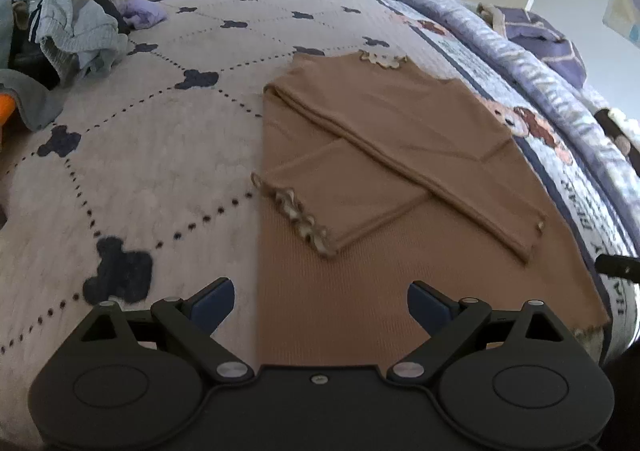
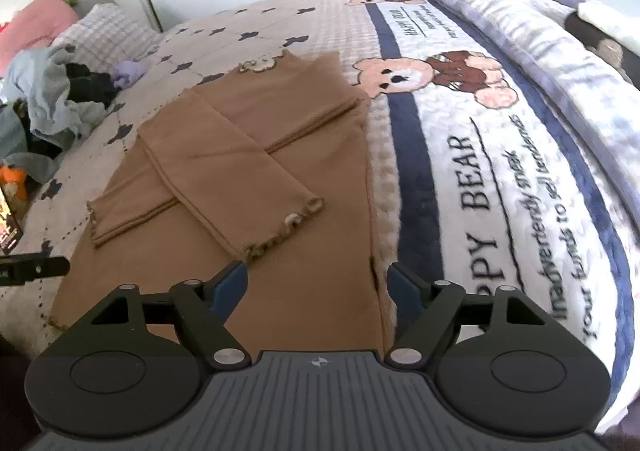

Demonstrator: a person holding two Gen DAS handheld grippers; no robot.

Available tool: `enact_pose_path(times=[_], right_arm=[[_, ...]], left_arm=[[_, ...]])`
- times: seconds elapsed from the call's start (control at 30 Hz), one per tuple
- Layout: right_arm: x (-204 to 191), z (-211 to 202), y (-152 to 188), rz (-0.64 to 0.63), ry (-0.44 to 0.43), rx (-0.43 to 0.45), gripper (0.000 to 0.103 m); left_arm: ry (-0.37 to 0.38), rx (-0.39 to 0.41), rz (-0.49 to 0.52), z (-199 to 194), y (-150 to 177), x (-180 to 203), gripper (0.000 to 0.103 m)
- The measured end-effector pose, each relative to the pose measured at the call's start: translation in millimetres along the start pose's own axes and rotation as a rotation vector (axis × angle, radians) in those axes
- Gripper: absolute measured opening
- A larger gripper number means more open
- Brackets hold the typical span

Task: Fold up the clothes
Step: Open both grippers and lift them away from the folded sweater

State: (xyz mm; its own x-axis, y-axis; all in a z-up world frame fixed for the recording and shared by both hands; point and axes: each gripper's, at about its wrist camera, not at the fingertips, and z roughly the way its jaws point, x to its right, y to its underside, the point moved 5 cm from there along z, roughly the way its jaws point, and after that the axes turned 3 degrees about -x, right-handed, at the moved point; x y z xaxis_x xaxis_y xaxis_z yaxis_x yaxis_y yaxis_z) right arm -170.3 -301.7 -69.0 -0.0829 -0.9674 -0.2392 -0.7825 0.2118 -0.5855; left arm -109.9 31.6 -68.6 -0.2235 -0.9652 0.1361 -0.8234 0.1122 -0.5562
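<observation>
Brown top (image 1: 384,139) lies flat on the bed (image 1: 168,139), sleeves crossed over its body. Left gripper (image 1: 320,301) and right gripper (image 2: 316,285) both spread, empty, at the near hem. Pinch both hem corners evenly, lift together, fold toward the far collar.

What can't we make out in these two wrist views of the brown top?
- Brown top hem: left wrist view, near edge hidden behind the left gripper; right wrist view, behind the right gripper.
- Clothes pile: left wrist view, cut off by the left frame edge; separate garments cannot be told apart.
- Blanket small print: right wrist view, blurred and distorted, only partly legible.
</observation>
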Motion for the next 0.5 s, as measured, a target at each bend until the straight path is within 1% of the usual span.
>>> enact_pose_path(times=[0.13,0.3,0.4,0.5], right_arm=[[10,-6,8,0.037,0.005,0.0,0.082],[20,-3,14,0.077,0.014,-0.017,0.082],[27,0,17,0.101,0.02,-0.028,0.082],[33,2,21,0.124,0.026,-0.038,0.082]], left_arm=[[-0.005,-0.024,0.006,-3,11,2,0.093],[0.005,-0.052,0.001,-4,20,1,0.093],[0.029,-0.063,-0.031,-5,24,-5,0.091],[0.054,-0.085,-0.076,-2,28,-15,0.087]])
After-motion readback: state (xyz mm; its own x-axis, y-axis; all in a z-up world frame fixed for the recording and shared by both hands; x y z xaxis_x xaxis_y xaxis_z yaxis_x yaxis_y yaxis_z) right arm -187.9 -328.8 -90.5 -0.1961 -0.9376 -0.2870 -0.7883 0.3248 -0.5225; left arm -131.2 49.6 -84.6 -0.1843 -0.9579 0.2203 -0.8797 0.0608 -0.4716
